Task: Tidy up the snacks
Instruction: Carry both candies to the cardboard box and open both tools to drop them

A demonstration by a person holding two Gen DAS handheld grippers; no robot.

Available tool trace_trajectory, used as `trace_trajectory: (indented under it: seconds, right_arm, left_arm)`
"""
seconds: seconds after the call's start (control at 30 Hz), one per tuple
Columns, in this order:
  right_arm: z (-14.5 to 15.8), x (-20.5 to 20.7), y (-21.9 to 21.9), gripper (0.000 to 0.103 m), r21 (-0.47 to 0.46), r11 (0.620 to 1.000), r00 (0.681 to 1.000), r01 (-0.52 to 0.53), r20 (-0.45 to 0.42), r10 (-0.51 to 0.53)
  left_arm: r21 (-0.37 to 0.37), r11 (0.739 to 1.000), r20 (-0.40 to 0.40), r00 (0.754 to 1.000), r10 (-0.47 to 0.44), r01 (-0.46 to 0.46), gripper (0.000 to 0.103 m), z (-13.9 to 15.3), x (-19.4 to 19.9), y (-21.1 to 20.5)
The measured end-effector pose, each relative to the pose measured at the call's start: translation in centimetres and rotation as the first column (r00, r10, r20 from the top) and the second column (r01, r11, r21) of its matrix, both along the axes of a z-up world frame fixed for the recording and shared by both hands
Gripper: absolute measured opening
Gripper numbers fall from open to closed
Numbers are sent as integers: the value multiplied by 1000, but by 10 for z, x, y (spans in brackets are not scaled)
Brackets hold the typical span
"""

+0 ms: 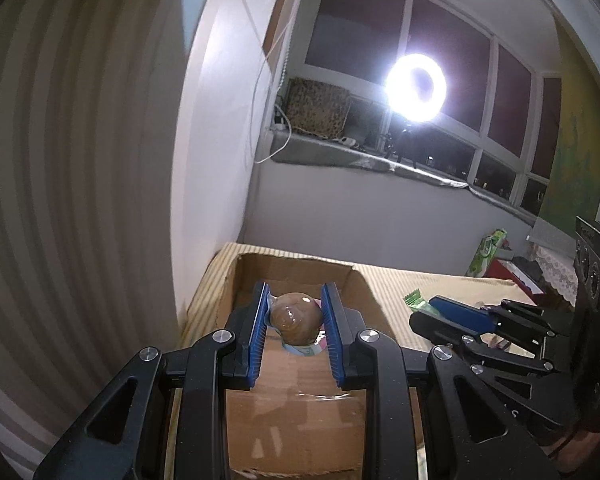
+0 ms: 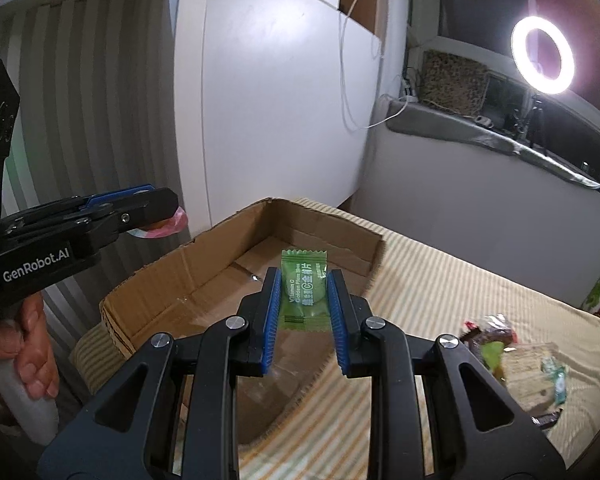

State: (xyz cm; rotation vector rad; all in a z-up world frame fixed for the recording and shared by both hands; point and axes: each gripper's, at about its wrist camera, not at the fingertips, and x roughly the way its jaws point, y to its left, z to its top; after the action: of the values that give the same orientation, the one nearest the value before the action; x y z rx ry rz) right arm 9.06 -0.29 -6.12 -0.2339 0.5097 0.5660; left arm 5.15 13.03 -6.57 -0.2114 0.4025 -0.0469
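Above the open cardboard box [image 2: 260, 276] on the striped bed [image 2: 460, 300], I have both grippers loaded. My left gripper [image 1: 296, 316] has its jaws closed on a round brown snack in clear wrap [image 1: 295, 317], held over the box's near end. My right gripper [image 2: 303, 300] has its jaws clamped on the edges of a green candy packet [image 2: 303, 288], which stands upright between the pads over the box floor. As far as I can see, the box holds nothing yet. More snacks lie in a loose pile [image 2: 512, 352] on the bed to my right, well apart from the box.

My worry is the release. The green packet is light and flat; I judge that if I open from this height it may flutter and land on the bedding, past the low torn wall. The round snack looks slippery in its wrap and could roll or bounce once dropped. The two grippers sit near each other, so lowering both together risks a knock.
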Motion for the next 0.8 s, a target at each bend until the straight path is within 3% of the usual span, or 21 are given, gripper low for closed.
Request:
trace_trajectory:
  seconds: [0.23,0.47,0.53,0.6,0.67,0.7,0.73,0.8]
  right_arm:
    - [-9,10,17,24,5,999,999,-33,-14,33]
    - [-26,23,21,24,-10,1000,999,-17,-51,16]
    - [-33,27,20,33,-26,1000,997,-12,-80,10]
    - [-33,25,14,58,-18,1000,997,9,-80,-11]
    - [-31,23,9,58,-8,1000,997,18,-76,-19]
    - [-29,21,8,58,-7,1000,997,22,-71,-22]
    - [-28,19,6,58,-4,1000,997,21,-68,-21]
    - [-24,13,5,58,8,1000,998,8,-64,-8]
  left_arm:
    - [-11,999,-17,999,45,-45,24,-3,3,15]
    - [-15,1000,-47,999,11,-11,24,-11,10,9]
    - [-21,1000,-65,998,-5,3,25,-15,16,6]
    - [-20,1000,-95,995,-24,22,27,-21,20,1]
    - [-16,1000,-105,994,-7,6,44,-24,20,0]
    - [-17,1000,-97,995,13,-15,61,-22,17,1]
    - [-18,999,-84,996,27,-29,67,-21,15,3]
    - [-16,999,-68,996,50,-52,67,-16,9,6]
